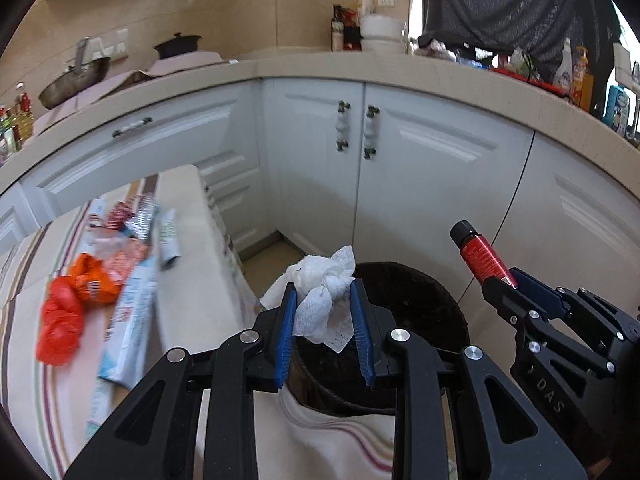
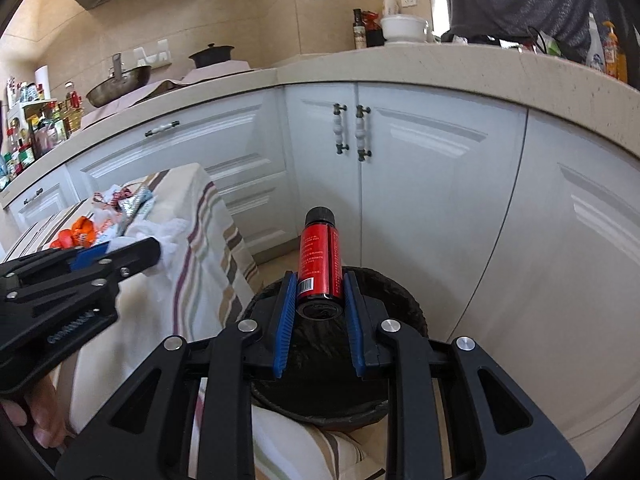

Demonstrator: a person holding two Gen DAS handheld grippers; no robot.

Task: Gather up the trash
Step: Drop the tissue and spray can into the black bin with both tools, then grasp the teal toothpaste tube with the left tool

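Observation:
My left gripper (image 1: 324, 292) is shut on a crumpled white tissue (image 1: 326, 292) and holds it above the near rim of a dark round bin (image 1: 420, 304). My right gripper (image 2: 320, 280) is shut on a small red bottle (image 2: 320, 258) with a black cap, held over the same bin (image 2: 392, 308). In the left wrist view the right gripper (image 1: 504, 284) and its bottle (image 1: 482, 256) are at the right of the bin. In the right wrist view the left gripper (image 2: 132, 252) is at the left, with the tissue (image 2: 170, 236) at its tip.
A table with a striped cloth (image 1: 192, 300) stands left of the bin and carries an orange wrapper (image 1: 90, 280), a red bag (image 1: 60, 328), a white-blue packet (image 1: 132, 320) and other wrappers. White kitchen cabinets (image 1: 420, 160) and a counter stand close behind.

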